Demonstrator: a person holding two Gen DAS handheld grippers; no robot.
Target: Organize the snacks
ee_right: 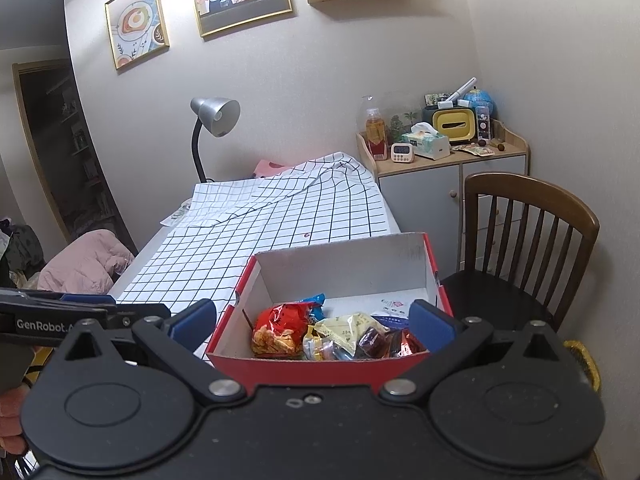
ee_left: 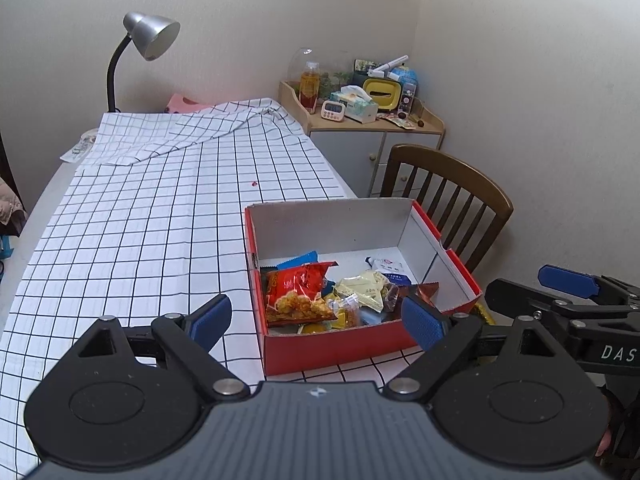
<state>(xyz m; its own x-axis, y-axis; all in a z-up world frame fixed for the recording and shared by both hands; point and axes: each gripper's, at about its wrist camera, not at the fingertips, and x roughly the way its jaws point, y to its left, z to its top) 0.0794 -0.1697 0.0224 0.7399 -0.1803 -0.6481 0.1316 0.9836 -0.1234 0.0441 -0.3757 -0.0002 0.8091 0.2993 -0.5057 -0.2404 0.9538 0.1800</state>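
**Getting ready to pick from the box**

I am holding both tools over the near end of the red box [ee_left: 340, 344]. My left gripper [ee_left: 318, 318] is wide open and holding nothing. My right gripper [ee_right: 316, 326] is wide open too, and empty. The snacks [ee_right: 340, 336] are lying in a pile at the near end of the box, with a red bag [ee_left: 298, 294] on the left. I think I am just starting a pick. Next I need to go down and close on one snack only.

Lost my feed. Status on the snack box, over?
Both tongs, left and right, open, empty. Snacks piled in red box. Nothing in the way.
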